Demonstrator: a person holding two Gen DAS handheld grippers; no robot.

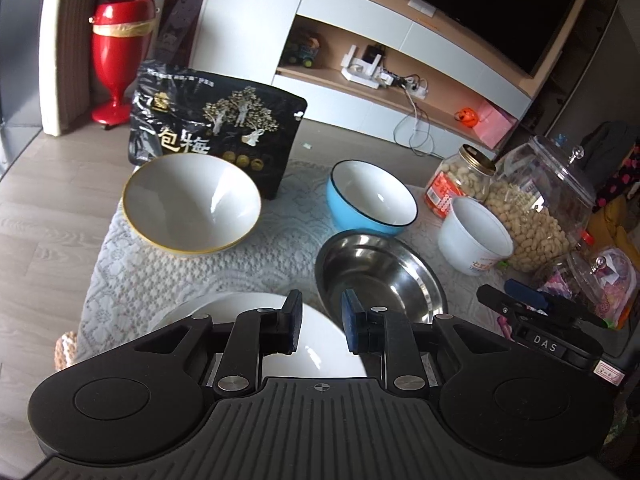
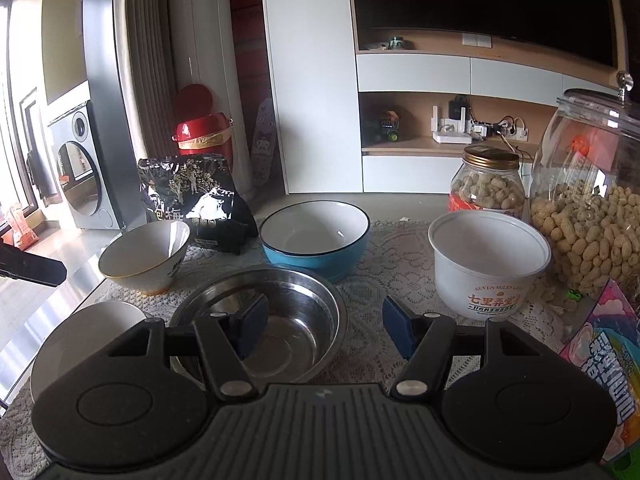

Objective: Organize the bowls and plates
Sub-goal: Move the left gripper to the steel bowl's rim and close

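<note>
With your right gripper (image 2: 324,326) half open and empty over the steel bowl (image 2: 280,320) (left gripper (image 1: 321,322) narrowed, holding nothing), a shallow pinch could skid off its slick rim.

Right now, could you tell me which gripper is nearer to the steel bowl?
Right. The right gripper hangs over the steel bowl's near right rim, jaws open; the left gripper sits beside its left rim, above a white plate.

The left claw (image 1: 321,322) pointed steeply downward, its blue-padded fingers (image 1: 295,312) drawn near each other with a narrow gap, nothing gripped. The right claw (image 2: 325,330) angled down more gently, fingers (image 2: 396,330) spread wide and empty.
</note>
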